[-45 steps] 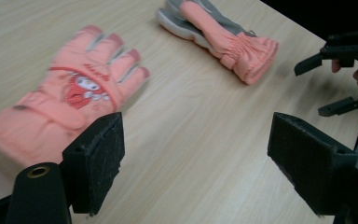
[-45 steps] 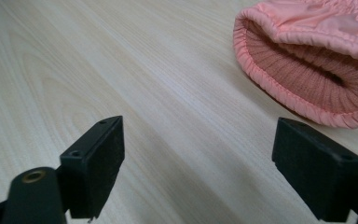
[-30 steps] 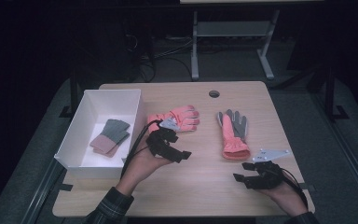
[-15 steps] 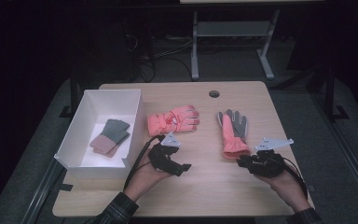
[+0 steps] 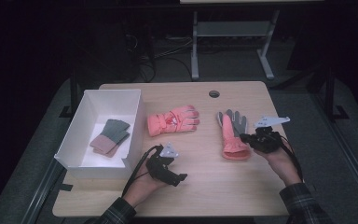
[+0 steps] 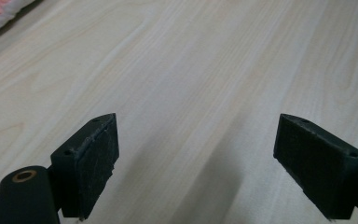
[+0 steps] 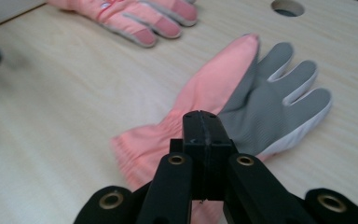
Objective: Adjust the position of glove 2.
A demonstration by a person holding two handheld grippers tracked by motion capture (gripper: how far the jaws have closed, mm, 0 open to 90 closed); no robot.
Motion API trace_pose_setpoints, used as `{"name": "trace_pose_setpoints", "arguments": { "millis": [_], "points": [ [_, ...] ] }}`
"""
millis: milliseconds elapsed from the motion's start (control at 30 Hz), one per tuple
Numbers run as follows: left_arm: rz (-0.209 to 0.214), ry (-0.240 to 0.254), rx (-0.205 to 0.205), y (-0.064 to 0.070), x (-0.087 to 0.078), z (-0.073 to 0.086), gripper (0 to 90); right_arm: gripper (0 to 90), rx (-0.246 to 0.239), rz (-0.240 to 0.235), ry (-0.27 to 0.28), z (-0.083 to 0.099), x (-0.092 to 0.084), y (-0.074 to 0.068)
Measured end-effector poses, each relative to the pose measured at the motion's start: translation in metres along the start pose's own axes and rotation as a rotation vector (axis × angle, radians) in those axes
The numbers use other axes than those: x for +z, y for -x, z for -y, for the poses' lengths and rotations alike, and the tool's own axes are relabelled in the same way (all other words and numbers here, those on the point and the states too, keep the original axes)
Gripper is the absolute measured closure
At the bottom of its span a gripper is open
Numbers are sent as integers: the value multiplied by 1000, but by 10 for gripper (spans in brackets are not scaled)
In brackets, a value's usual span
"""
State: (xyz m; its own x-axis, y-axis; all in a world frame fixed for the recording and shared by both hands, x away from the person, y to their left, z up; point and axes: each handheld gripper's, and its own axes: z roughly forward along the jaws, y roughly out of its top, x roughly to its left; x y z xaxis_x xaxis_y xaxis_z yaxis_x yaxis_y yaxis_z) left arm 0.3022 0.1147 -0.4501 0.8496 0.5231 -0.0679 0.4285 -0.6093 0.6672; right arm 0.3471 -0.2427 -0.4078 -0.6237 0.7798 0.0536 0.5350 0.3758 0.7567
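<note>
Meanwhile right gripper point(image 7: 200, 122), jaws pressed together, seemingly just above grey-palmed glove point(image 7: 242, 93); second glove point(image 7: 135, 16) beyond.

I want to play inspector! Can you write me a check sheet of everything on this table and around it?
Surface: wooden table with a round hole near the far edge.
Job's things: pink glove with grey palm lying flat, cuff toward the person; second pink glove flat beside it.
Clutter: white box at the left, grey and pink gloves inside.
Grippers: right gripper shut, jaws just closed, pads meeting above the grey-palmed glove's cuff, whether they pinch fabric is unclear; left gripper open over bare wood, jaws just widened, nothing between.
Cables: black cable trails from the left gripper.
Surroundings: dark floor, grey metal stand behind.
</note>
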Motion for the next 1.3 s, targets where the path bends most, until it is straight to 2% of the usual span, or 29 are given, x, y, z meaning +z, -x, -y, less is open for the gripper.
{"name": "trace_pose_setpoints", "arguments": {
  "millis": [100, 267, 333, 433, 533, 600, 700, 900, 1200, 1300],
  "points": [
    [2, 7, -2, 2, -2, 2, 136, 900, 16, 11, 5, -6, 11, 12],
    [13, 16, -3, 0, 0, 7, 136, 900, 40, 1, -21, -11, 33, 29],
    [9, 12, 8, -2, 1, 6, 136, 900, 47, -5, -25, -12, 40, 32],
    [10, 12, 0, -3, 3, 7, 136, 900, 39, -5, -62, -9, 52, 36],
    [16, 10, -1, -5, 3, 7, 138, 900, 51, -19, -78, -5, 59, 38],
    [16, 13, -4, -5, 4, 6, 140, 900, 53, -20, -94, -3, 60, 37],
    [12, 7, -4, -5, 4, 6, 141, 900, 31, -33, -110, -2, 59, 33],
    [6, 11, -13, -5, 4, 5, 141, 900, 16, -53, -120, 5, 56, 21],
    [10, -11, 7, -3, 6, 4, 141, 900, 15, -76, -136, 18, 39, 0],
    [14, -14, 11, -2, 6, 3, 142, 900, 0, -86, -136, 22, 35, -9]
  ]
}}
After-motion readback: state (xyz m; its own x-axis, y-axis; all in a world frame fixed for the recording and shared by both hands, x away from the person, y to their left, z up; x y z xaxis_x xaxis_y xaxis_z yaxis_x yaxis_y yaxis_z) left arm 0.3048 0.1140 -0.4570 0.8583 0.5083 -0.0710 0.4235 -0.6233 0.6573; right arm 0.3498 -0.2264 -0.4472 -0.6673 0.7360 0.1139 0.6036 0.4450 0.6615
